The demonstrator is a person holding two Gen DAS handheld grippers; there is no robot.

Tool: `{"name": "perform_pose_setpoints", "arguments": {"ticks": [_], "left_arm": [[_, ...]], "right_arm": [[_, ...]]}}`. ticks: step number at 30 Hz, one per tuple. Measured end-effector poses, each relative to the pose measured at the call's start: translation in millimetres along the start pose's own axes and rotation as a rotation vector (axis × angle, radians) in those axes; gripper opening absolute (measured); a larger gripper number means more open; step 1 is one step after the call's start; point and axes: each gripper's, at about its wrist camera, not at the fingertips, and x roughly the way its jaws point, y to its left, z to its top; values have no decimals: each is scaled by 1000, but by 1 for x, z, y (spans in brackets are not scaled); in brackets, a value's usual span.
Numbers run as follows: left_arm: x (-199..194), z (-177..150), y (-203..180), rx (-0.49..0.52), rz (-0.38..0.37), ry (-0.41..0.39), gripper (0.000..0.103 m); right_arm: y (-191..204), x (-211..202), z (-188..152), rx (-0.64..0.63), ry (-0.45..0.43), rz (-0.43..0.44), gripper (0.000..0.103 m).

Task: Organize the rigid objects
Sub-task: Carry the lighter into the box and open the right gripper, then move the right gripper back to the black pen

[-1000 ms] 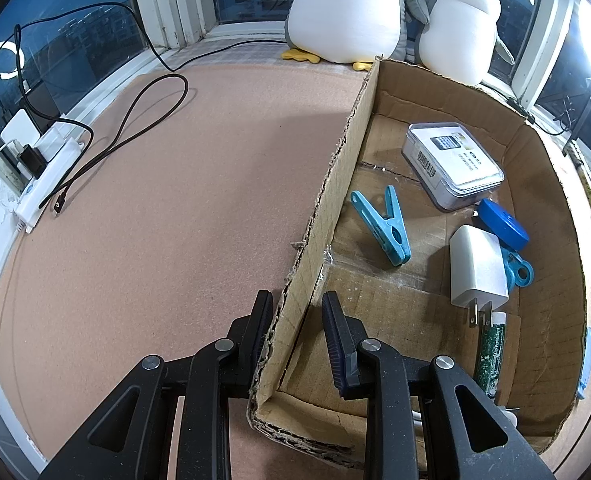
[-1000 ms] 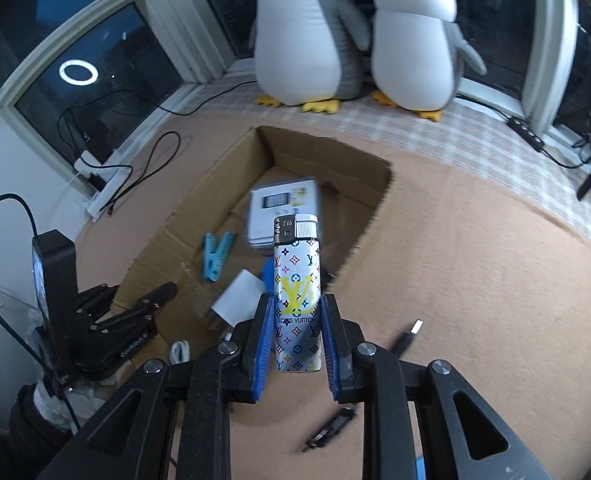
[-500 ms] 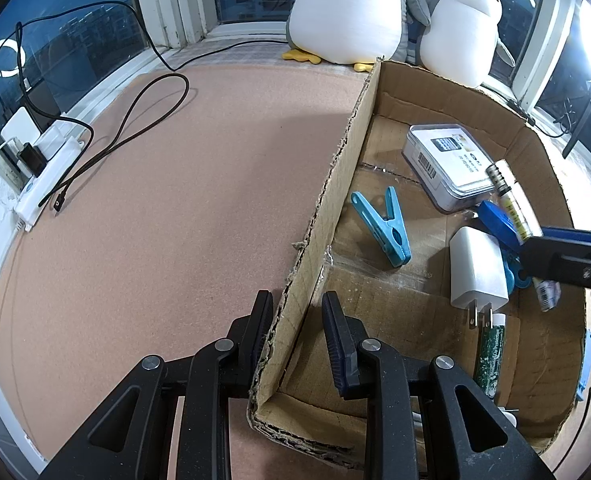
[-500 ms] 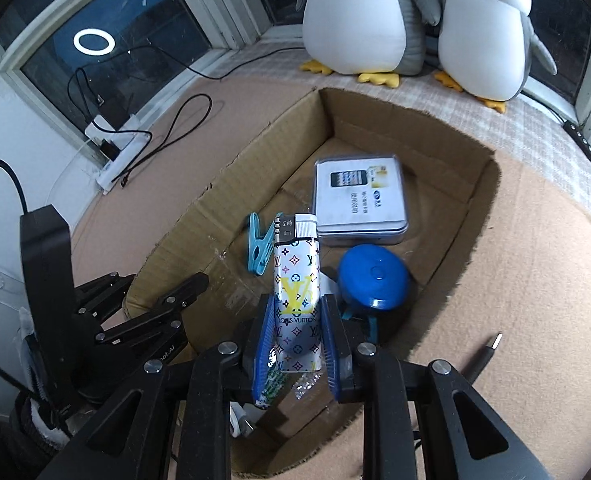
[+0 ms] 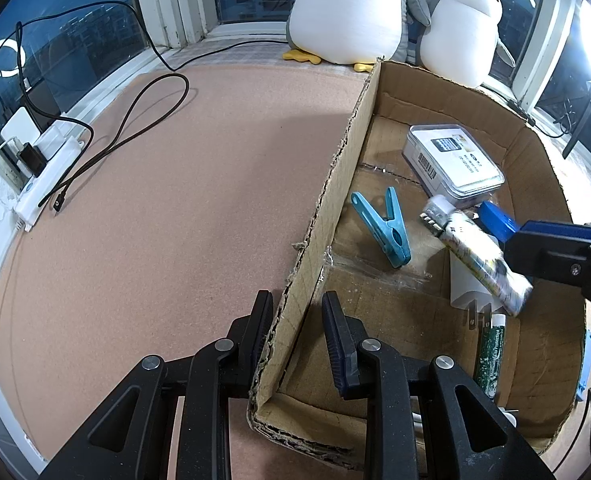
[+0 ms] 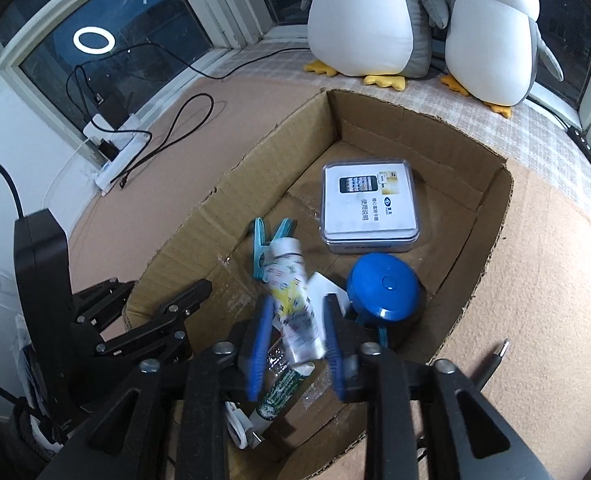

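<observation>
A patterned lighter (image 6: 293, 300) hangs blurred and tilted between the spread jaws of my right gripper (image 6: 297, 320), inside the cardboard box (image 6: 491, 216); it also shows in the left wrist view (image 5: 475, 256). The right gripper is open. My left gripper (image 5: 293, 320) straddles the box's left wall (image 5: 335, 184), one finger outside and one inside, gripping it. In the box lie a clear plastic case (image 6: 369, 206), a blue clothespin (image 5: 383, 226), a blue round object (image 6: 383, 286), a white charger (image 5: 467, 292) and a green tube (image 5: 491, 354).
Two plush penguins (image 6: 379, 16) sit behind the box by the window. A power strip with black cables (image 5: 43, 168) lies at the left edge of the brown floor. A pen-like object (image 6: 491, 364) lies right of the box.
My right gripper has moved lower into the box and opened its jaws; the lighter has slipped free and tilts. The left gripper has not moved.
</observation>
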Motion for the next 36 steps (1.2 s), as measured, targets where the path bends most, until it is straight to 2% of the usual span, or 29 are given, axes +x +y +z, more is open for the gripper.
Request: {"name": "perform_pose_setpoints", "arguments": {"ticks": [1,2,14,22,28,36], "left_arm": [[0,0,0,0,0,0,28],[0,0,0,-1,-1,0,28],[0,0,0,-1,-2,-1,28],[0,-1,0,-2,-4,-3,28],[0,0,1,-2,-5,-3,28],[0,0,-1,-3,-6,-2,28]], "right_arm": [[-2,-2,1,9,-6,0,38],[-3,-4,1,18,-13,2,40],[-36,-40,-7,115,-62,11,41],[-70,-71,-28,214,-91,-44,41],[-94,-70,-46,277,-44,-84,41],[-105,-43,-63,306,66,-71,40]]}}
